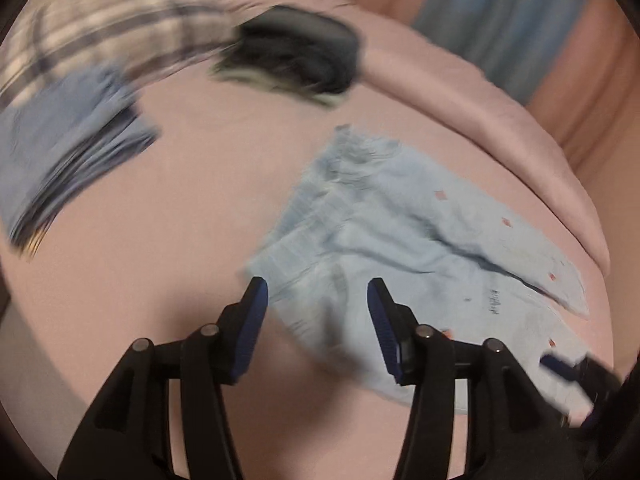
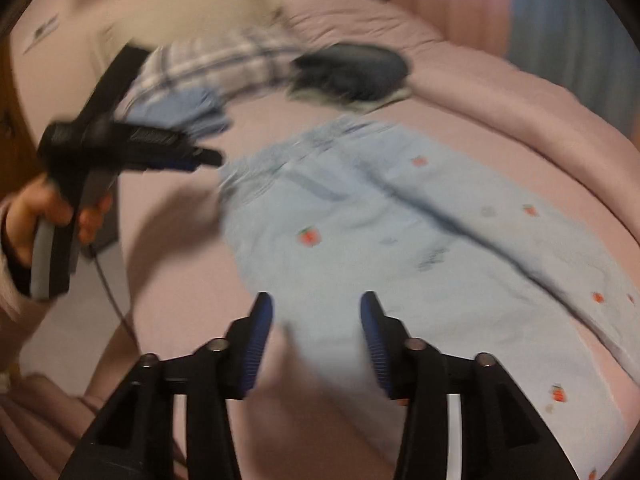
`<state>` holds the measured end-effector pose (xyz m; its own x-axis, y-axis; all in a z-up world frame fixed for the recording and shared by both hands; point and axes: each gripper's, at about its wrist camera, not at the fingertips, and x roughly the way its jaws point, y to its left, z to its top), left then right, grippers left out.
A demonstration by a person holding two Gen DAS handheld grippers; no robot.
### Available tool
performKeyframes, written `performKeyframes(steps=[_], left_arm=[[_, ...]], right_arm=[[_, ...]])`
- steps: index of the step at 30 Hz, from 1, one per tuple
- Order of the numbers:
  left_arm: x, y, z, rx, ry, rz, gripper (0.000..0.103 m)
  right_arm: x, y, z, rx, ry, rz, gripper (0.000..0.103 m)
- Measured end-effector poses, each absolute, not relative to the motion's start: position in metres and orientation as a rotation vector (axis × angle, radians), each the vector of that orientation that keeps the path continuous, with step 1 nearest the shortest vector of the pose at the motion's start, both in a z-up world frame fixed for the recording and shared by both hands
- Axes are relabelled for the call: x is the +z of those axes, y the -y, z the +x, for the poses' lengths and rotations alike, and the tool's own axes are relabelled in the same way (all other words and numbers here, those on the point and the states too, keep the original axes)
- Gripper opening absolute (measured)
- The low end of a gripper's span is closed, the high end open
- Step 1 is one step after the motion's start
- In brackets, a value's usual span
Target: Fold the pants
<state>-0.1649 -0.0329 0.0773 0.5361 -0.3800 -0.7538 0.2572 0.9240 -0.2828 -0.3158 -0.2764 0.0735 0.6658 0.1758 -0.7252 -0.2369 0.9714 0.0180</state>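
Note:
Light blue pants [image 1: 400, 248] with small red strawberry marks lie spread flat on a pink bed sheet [image 1: 180, 220], waistband toward the far side, legs running to the right. They also show in the right wrist view [image 2: 400, 232]. My left gripper [image 1: 318, 304] is open and empty above the near waist corner of the pants. My right gripper [image 2: 316, 316] is open and empty above the near edge of the pants. The left gripper also shows in the right wrist view [image 2: 192, 162], held in a hand at the left. Both views are motion-blurred.
A folded blue garment [image 1: 68, 148], a plaid cloth [image 1: 112, 40] and a dark garment [image 1: 296, 56] lie at the far side of the bed. A rolled pink blanket edge [image 1: 500, 128] runs along the right. A cable [image 2: 112, 292] hangs from the left gripper.

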Motion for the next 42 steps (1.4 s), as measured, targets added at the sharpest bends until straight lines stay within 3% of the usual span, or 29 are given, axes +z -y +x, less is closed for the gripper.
performKeyframes(steps=[8,15,17,20,32,42], left_arm=[[0.017,0.080,-0.145,-0.422,-1.041,0.096,0.054],[0.034,0.062,-0.147,-0.473,-1.019,0.112,0.052],[0.049,0.066,-0.150,-0.485,-1.000,0.089,0.068],[0.063,0.074,-0.141,-0.464,-0.935,0.103,0.084],[0.076,0.133,-0.020,-0.500,-0.901,0.228,0.084],[0.051,0.126,0.078,-0.656,-1.099,0.139,0.084]], right_arm=[[0.011,0.349,-0.340,-0.056,-1.018,-0.182,0.047],[0.012,0.446,-0.389,-0.263,-1.045,0.071,0.055],[0.018,0.453,-0.388,-0.322,-1.053,0.090,0.055],[0.029,0.442,-0.374,-0.222,-0.990,0.120,0.055],[0.048,0.386,-0.190,0.084,-0.888,-0.022,0.055],[0.033,0.432,-0.075,0.177,-1.057,-0.095,0.055]])
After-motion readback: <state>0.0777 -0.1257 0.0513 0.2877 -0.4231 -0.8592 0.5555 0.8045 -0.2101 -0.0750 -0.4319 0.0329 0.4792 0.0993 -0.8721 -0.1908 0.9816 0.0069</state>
